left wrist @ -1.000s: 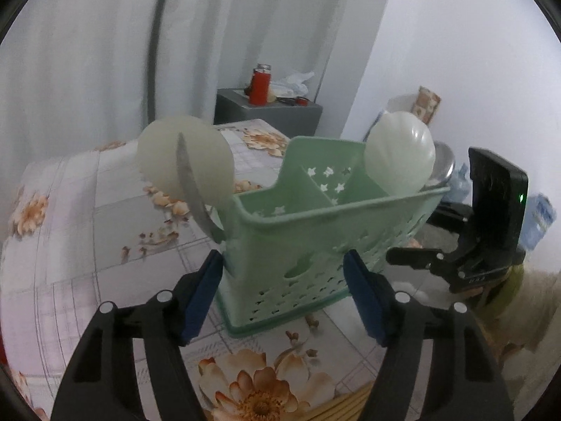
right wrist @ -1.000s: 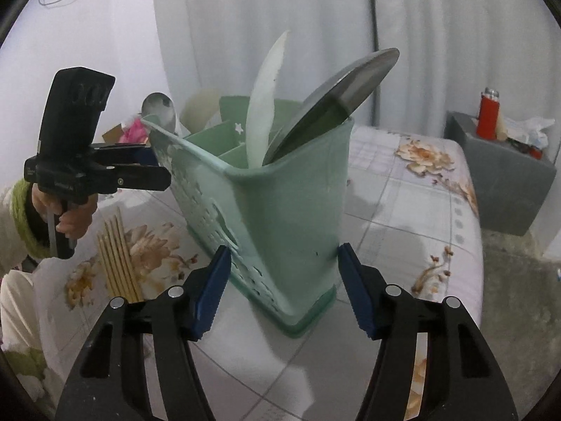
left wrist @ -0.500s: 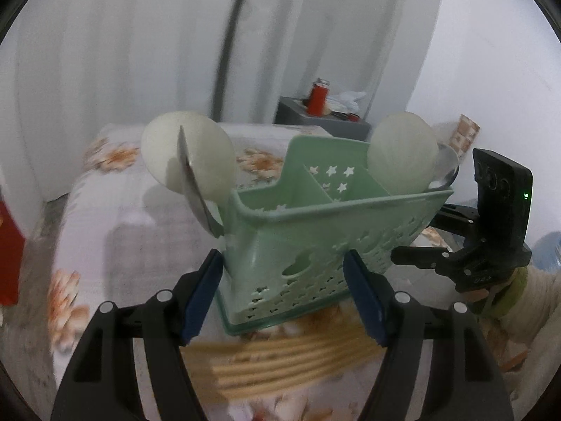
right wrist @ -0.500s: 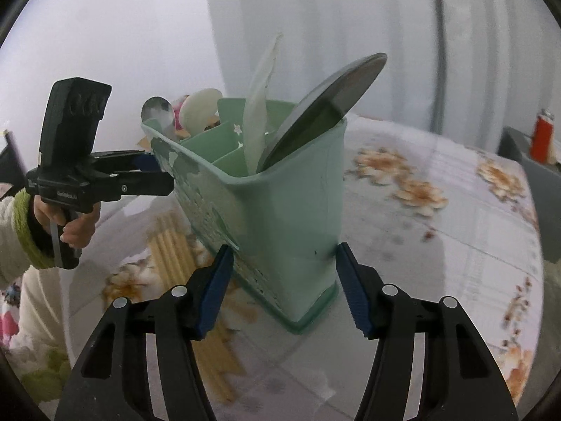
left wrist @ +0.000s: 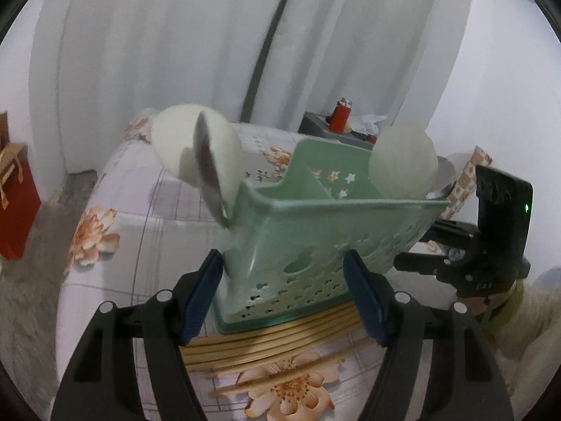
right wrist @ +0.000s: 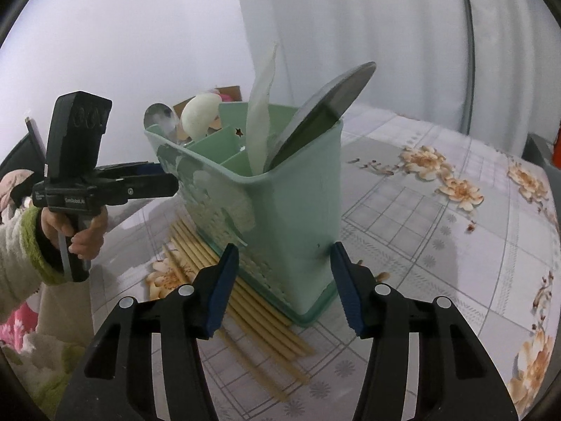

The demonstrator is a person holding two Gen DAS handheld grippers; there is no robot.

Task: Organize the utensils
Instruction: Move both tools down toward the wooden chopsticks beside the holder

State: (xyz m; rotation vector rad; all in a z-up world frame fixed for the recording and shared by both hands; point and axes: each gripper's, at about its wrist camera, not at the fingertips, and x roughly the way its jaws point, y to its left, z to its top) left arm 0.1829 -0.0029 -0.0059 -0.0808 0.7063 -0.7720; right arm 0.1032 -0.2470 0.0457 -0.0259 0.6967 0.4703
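Green caddy (right wrist: 280,210) on floral table (right wrist: 438,245), chopsticks (right wrist: 245,301) under it; right gripper (right wrist: 284,286) closing around caddy corner, left gripper (left wrist: 284,291) open, straddling it.

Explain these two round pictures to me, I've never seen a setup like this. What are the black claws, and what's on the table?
There is no robot here. A person holds a hand-held claw in each hand, and each claw carries a wide-angle camera that looks along its two blue-padded fingers.

One picture looks out from the left gripper, the other from the right gripper. Each view also shows the other claw off to the side, and you can see the hand that holds one.

On the flowered tablecloth stands a green utensil caddy holding pale and metal spoons. Bamboo chopsticks lie loose at its base.

Both claws are open and hold nothing. The right one's jaws have just been closing, with the caddy's corner just ahead of them.
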